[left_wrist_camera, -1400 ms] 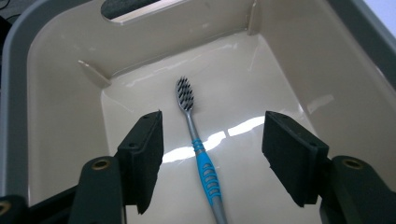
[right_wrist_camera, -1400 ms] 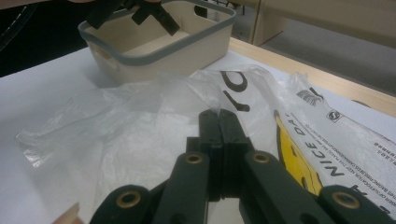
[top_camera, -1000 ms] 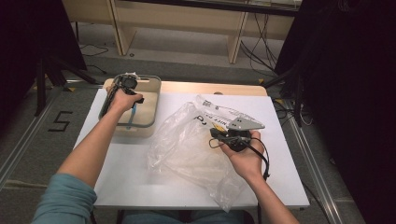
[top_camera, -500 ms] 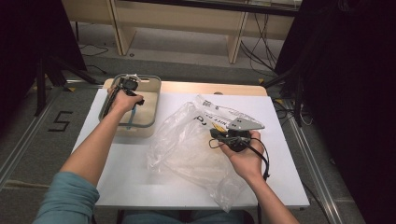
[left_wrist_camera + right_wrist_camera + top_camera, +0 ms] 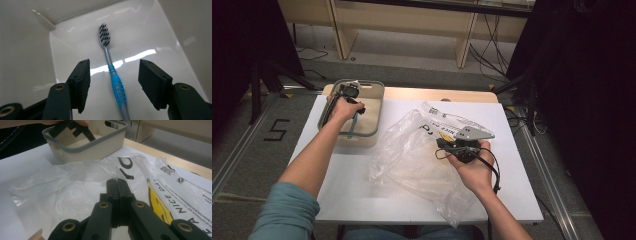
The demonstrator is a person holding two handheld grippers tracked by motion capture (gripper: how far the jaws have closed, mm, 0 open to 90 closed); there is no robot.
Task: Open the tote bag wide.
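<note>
Left gripper (image 5: 113,82) is pointing downward, forearm reaching forward and left; its jaws are standing apart and have just been closing slightly. Right gripper (image 5: 117,185) is lying level in the right hand (image 5: 472,167), jaws pressing flat together.

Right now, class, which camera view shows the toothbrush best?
The left gripper view: the toothbrush lies whole on the bin's floor, bristles and blue grip sharp. The high view gives a blue sliver beside the hand; in the right gripper view the bin wall hides it.

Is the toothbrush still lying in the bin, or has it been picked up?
Lying flat on the floor of the bin. The toothbrush sits between the jaws of the left hand-held gripper, which have been closing but do not touch it.
</note>
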